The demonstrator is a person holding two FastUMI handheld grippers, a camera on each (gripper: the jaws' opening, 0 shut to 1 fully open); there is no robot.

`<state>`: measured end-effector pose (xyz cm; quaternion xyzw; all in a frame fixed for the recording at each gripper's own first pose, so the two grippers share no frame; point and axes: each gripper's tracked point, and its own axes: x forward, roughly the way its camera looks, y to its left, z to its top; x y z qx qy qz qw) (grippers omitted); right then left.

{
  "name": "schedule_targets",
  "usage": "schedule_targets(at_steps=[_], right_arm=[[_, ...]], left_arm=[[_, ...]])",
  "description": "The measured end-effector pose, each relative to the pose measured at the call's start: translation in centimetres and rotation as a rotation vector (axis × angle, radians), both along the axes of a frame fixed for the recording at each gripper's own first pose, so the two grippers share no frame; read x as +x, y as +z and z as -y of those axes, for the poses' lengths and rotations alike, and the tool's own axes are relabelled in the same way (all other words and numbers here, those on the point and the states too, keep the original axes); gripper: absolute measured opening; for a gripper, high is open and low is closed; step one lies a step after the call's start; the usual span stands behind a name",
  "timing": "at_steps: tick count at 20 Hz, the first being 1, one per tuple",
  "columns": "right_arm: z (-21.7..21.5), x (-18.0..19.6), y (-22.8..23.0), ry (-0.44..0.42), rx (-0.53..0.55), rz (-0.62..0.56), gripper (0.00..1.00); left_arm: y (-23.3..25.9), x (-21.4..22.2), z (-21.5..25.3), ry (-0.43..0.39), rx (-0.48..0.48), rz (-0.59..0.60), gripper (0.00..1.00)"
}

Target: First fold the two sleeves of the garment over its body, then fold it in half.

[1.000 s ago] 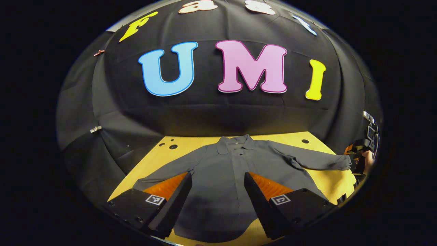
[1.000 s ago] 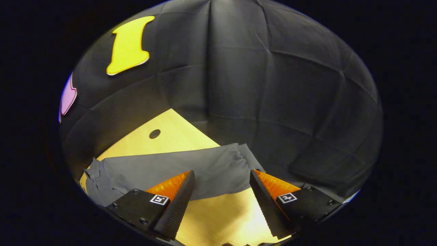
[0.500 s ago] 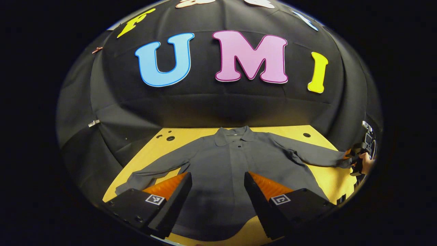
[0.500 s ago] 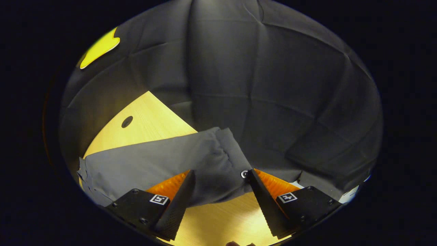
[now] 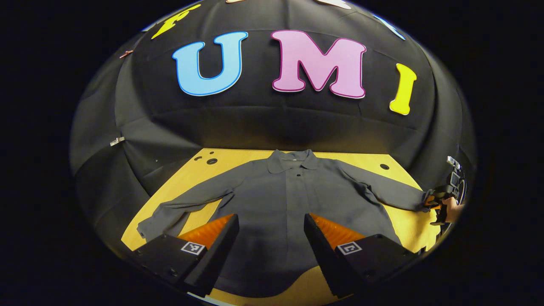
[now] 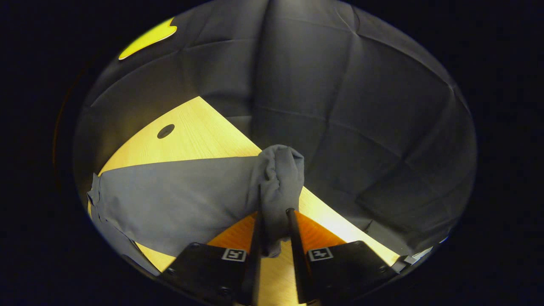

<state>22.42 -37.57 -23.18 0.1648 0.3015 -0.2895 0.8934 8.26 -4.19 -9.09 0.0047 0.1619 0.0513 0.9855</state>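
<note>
The right hand-held gripper point(image 6: 274, 221) pinches the bunched cuff point(image 6: 278, 178) of the shirt's right sleeve point(image 6: 178, 195) between both fingers. The left hand-held gripper point(image 5: 271, 225) hangs wide apart over the shirt point(image 5: 289, 204), which lies flat on the desk point(image 5: 408, 225), collar at 12 o'clock, sleeves spread toward 3 and 9 o'clock.

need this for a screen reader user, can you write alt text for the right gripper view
The right hand-held gripper is shut on the bunched cuff of a grey shirt's sleeve, which lies stretched across a yellow wooden table. Black cloth walls stand behind.
</note>
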Motion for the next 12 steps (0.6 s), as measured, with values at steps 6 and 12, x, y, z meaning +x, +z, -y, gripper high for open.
schedule_targets(at_steps=[6, 12], right_arm=[[-0.3, 0.4, 0.3, 0.026, 0.050, 0.017, 0.07], [-0.8, 0.4, 4.2, 0.062, -0.051, 0.051, 0.06]], left_arm=[[0.0, -0.2, -0.8, 0.011, -0.003, 0.003, 0.97], [0.2, -1.1, -2.4, 0.047, -0.007, 0.015, 0.97]])
